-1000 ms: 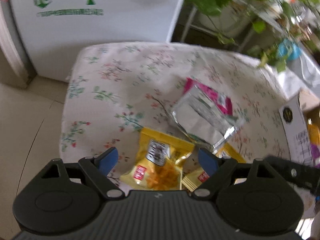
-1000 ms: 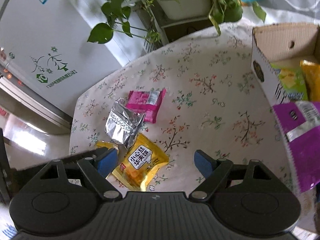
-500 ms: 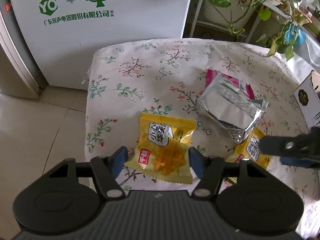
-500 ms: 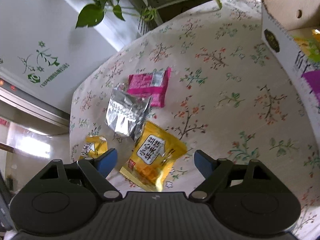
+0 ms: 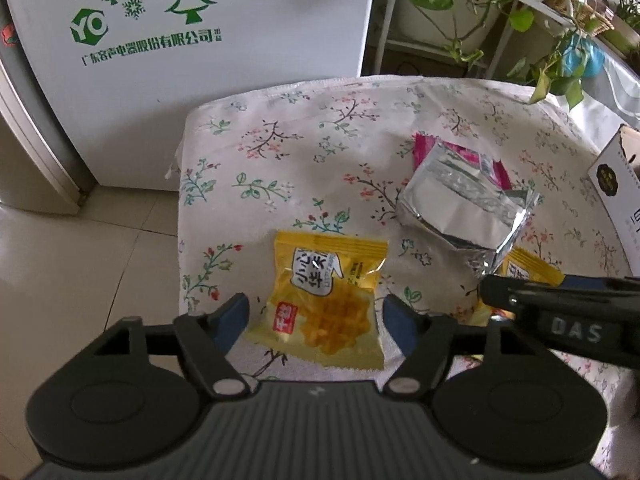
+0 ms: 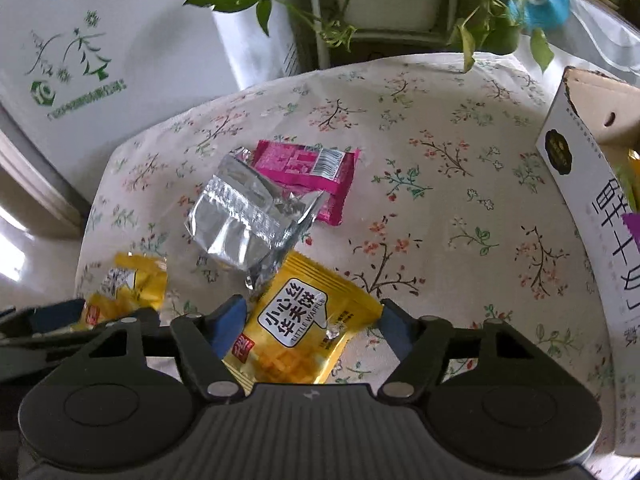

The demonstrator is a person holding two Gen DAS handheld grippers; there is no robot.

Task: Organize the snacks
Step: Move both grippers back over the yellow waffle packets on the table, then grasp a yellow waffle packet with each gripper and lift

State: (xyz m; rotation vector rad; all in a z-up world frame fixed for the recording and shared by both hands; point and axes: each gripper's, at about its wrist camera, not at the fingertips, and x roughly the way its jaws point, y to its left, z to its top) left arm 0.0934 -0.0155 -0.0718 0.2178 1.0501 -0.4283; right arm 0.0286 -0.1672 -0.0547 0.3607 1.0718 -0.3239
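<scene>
Two yellow waffle packets lie near the front of the floral tablecloth (image 5: 320, 128). My left gripper (image 5: 316, 320) is open, its blue pads on either side of one yellow packet (image 5: 324, 300). My right gripper (image 6: 308, 324) is open around the other yellow packet (image 6: 300, 332). A silver foil bag (image 5: 460, 208) lies partly on a pink packet (image 6: 308, 168) behind them. The silver bag (image 6: 248, 216) also shows in the right wrist view. The right gripper's body (image 5: 560, 320) shows at the right of the left wrist view.
A white cardboard box (image 6: 592, 208) with snacks inside stands at the table's right edge. A white fridge (image 5: 200, 20) stands behind the table on the left. Potted plants (image 5: 500, 8) on a rack stand behind. Tiled floor (image 5: 80, 260) lies to the left.
Both grippers have moved down and closer to the table. Each now has a yellow packet between its open pads.
</scene>
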